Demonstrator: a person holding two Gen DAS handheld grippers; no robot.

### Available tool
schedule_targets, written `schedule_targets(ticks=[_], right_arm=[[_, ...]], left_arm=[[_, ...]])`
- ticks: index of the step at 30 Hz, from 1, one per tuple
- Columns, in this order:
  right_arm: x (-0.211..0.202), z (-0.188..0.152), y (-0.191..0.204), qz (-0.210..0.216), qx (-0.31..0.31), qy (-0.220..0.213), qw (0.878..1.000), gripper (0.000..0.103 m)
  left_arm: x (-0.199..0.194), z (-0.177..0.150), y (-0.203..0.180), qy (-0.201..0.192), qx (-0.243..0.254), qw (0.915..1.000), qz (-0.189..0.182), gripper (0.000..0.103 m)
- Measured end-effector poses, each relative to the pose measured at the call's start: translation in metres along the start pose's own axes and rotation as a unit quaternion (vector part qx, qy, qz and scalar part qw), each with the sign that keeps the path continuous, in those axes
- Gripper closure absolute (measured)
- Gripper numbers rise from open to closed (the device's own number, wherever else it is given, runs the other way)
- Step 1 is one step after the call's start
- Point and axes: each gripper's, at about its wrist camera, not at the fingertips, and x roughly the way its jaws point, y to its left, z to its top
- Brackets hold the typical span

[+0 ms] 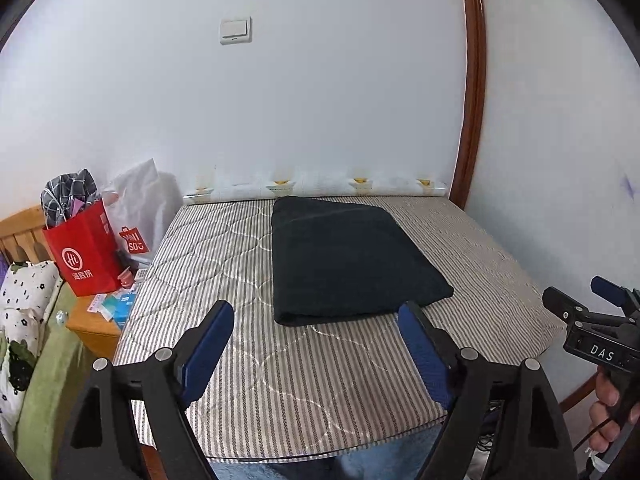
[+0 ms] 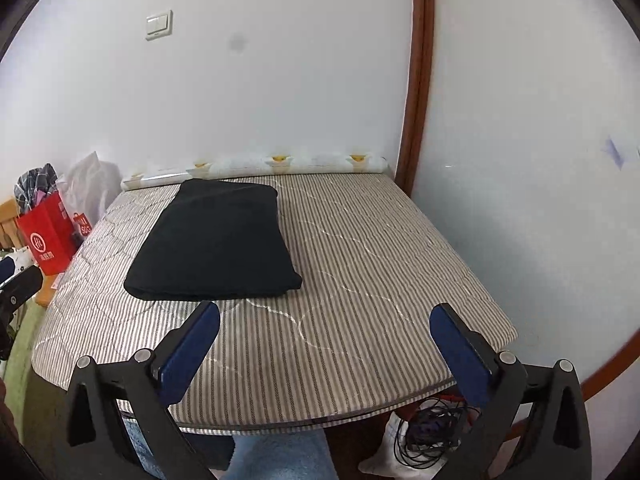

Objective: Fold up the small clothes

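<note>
A black garment [image 1: 344, 260] lies folded into a flat rectangle on the striped quilted pad [image 1: 288, 380] that covers the table. It also shows in the right wrist view [image 2: 216, 248], left of centre. My left gripper [image 1: 316, 328] is open and empty, just short of the garment's near edge. My right gripper [image 2: 324, 328] is open and empty, over the pad [image 2: 360, 272] to the right of the garment. The right gripper also appears at the right edge of the left wrist view [image 1: 600, 320].
A red paper bag [image 1: 86, 256] and a white plastic bag [image 1: 136, 208] stand on a wooden stand at the left. A rolled sheet [image 1: 320, 186] lies along the back wall. A brown door frame [image 1: 472, 88] stands at the right. Cables [image 2: 432, 428] lie under the table.
</note>
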Motion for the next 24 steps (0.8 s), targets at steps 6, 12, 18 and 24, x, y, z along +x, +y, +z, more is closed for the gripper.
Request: schedule_targets(ticks=[6, 12, 18, 24], right_arm=[[-0.0052, -0.0018, 0.0020, -0.006, -0.003, -0.001, 1.000, 0.000], [-0.0047, -0.0032, 0.0058, -0.009, -0.006, 0.002, 1.000, 0.000], [-0.0034, -0.0040, 0.0063, -0.013, -0.004, 0.005, 1.000, 0.000], [-0.0027, -0.0042, 0.0074, -0.016, -0.004, 0.005, 1.000, 0.000]], left_arm=[[-0.0018, 0.0005, 0.0023, -0.002, -0.003, 1.0000, 0.004, 0.019], [0.0000, -0.0007, 0.0046, 0.003, -0.009, 0.9999, 0.005, 0.019], [0.0008, -0.0010, 0.0058, 0.005, -0.011, 0.9999, 0.005, 0.018], [0.0014, -0.0019, 0.0058, 0.005, -0.012, 0.9999, 0.007, 0.018]])
